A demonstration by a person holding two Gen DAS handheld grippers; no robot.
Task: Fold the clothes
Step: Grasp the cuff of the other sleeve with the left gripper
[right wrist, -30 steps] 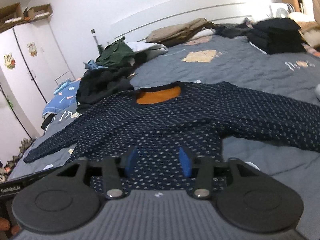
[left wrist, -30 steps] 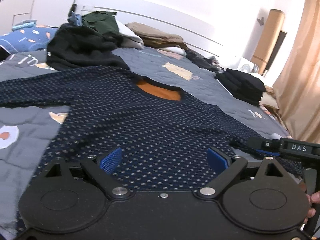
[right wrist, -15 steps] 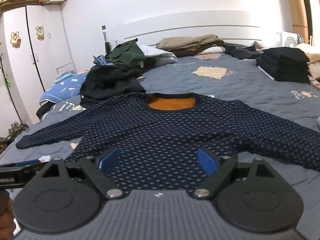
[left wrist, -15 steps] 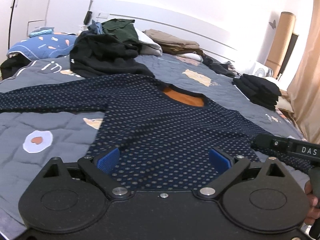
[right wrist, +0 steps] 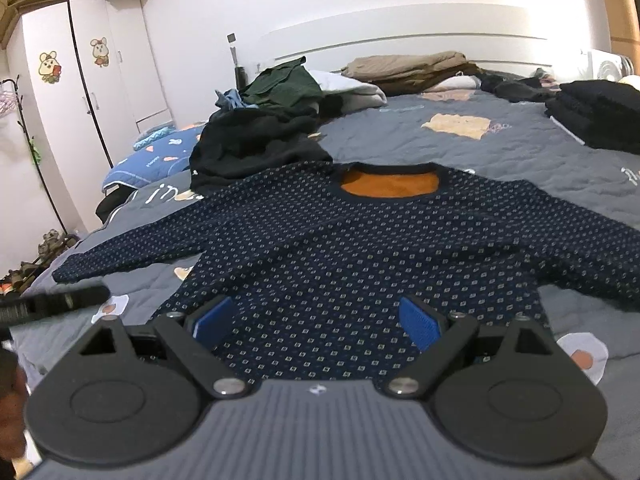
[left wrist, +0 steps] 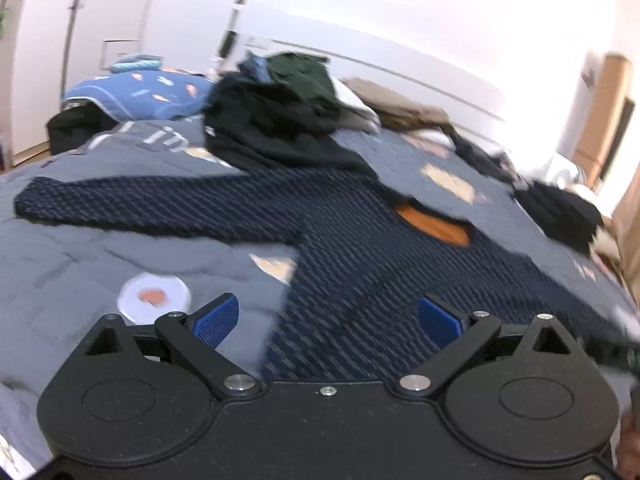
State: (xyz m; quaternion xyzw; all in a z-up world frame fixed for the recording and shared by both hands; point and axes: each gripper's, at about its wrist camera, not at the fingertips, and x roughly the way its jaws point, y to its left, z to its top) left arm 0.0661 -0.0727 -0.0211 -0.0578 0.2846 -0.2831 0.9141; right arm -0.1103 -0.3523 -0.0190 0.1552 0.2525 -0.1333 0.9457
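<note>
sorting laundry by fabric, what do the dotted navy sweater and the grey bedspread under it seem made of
Dotted navy sweater: looks like a soft matte knit, with a woven-in dot pattern; its orange inner lining looks fleecy, though that is uncertain. Grey bedspread: apparently quilted matte cotton or polyester, with stitched puffed lines and printed patches.

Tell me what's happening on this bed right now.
A person with a hand-held gripper in each hand is set to fold a dotted navy sweater, spread flat on the grey quilt with sleeves out. The right hand-held gripper has just been opening and grips nothing; the left hand-held gripper is open too. No fold made yet.
</note>
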